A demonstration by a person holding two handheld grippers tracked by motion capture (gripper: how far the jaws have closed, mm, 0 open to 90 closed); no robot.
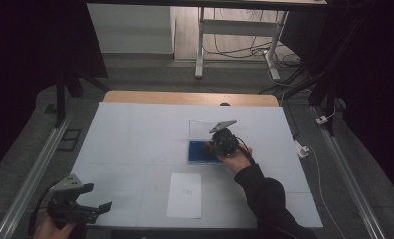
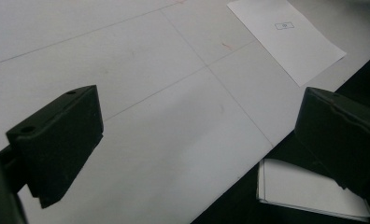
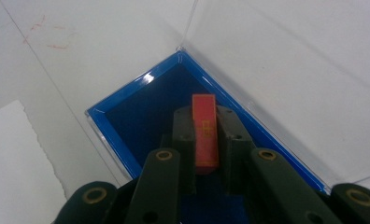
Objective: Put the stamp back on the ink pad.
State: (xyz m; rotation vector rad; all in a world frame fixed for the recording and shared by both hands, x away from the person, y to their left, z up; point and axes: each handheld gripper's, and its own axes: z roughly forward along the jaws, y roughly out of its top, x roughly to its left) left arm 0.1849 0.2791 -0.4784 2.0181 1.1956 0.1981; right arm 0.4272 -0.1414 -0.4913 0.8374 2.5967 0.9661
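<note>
Over shallow blue tray with clear plastic walls point(image 3: 122, 121), right gripper point(image 3: 205, 140) clenches thin red rectangular card point(image 3: 205, 133) edge-on between jaws, card just above tray's dark floor. Tray sits mid-table on white table cover point(image 1: 135, 139). Left gripper point(image 1: 93, 201) hovers at near left table edge, jaws spread wide, nothing between. White paper sheet point(image 1: 185, 195) lies near front edge.

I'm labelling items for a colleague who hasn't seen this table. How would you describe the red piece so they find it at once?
Start at the white table, then find the blue tray with clear walls near its middle. Over it, the right gripper pinches a thin red card with gold print, the only red thing among white papers.
</note>
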